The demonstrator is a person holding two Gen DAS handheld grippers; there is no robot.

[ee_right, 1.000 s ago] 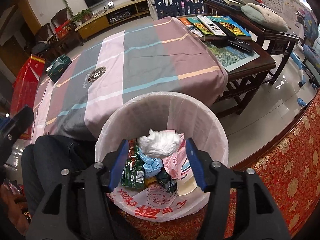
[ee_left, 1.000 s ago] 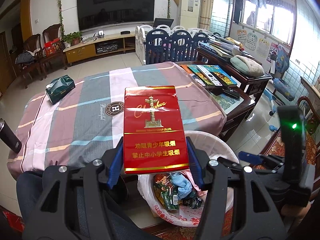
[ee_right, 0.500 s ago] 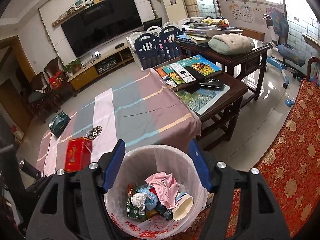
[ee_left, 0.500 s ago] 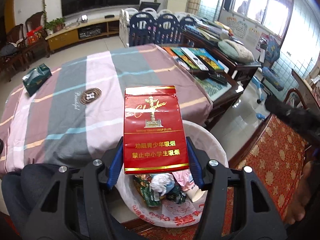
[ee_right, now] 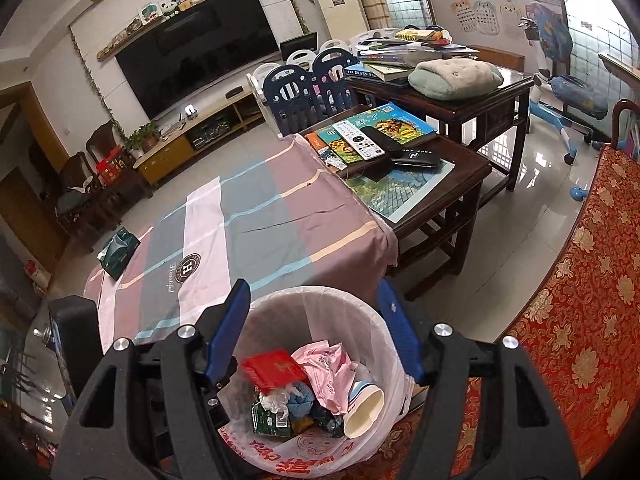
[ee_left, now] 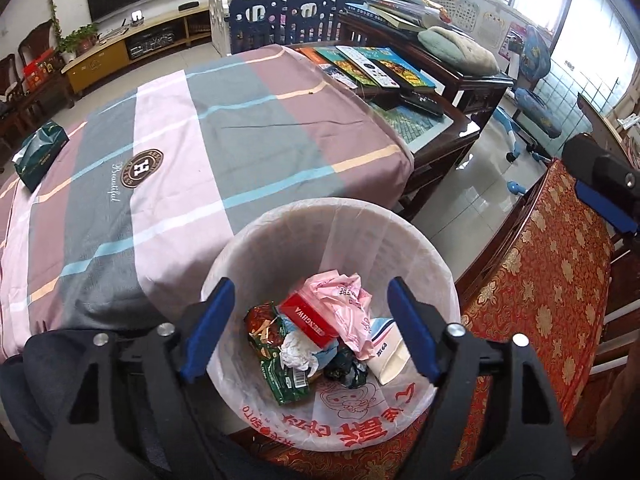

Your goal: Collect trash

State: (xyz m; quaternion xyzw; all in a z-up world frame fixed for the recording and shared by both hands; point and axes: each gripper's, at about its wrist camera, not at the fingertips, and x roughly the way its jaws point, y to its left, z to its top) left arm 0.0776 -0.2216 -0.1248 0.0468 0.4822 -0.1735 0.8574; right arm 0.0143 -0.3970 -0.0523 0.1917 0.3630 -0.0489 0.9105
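And the left tongs point(ee_left: 310, 328) hung spread wide with nothing between them, right over the trash bin point(ee_left: 436, 264)! The right tongs point(ee_right: 312, 330) were spread wide and empty too, above the same bin point(ee_right: 384, 332). Down inside, the red cigarette carton point(ee_left: 310, 320) lay on top of the heap, tilted, touching a crumpled pink plastic bag point(ee_left: 348, 300); in the right wrist view the carton point(ee_right: 276, 368) looked blurred. Beside them sat a white tissue wad point(ee_left: 296, 354), a green snack wrapper point(ee_left: 286, 380) and a paper cup point(ee_right: 362, 408) lying on its side against the liner. Just beyond the bin's rim stretched the counter point(ee_left: 224, 128) under its striped cloth. At its far left corner rested a green tissue pack point(ee_left: 40, 156), well apart from the bin. Further right, books and a remote control point(ee_right: 358, 140) covered a dark wooden side table point(ee_right: 460, 184).
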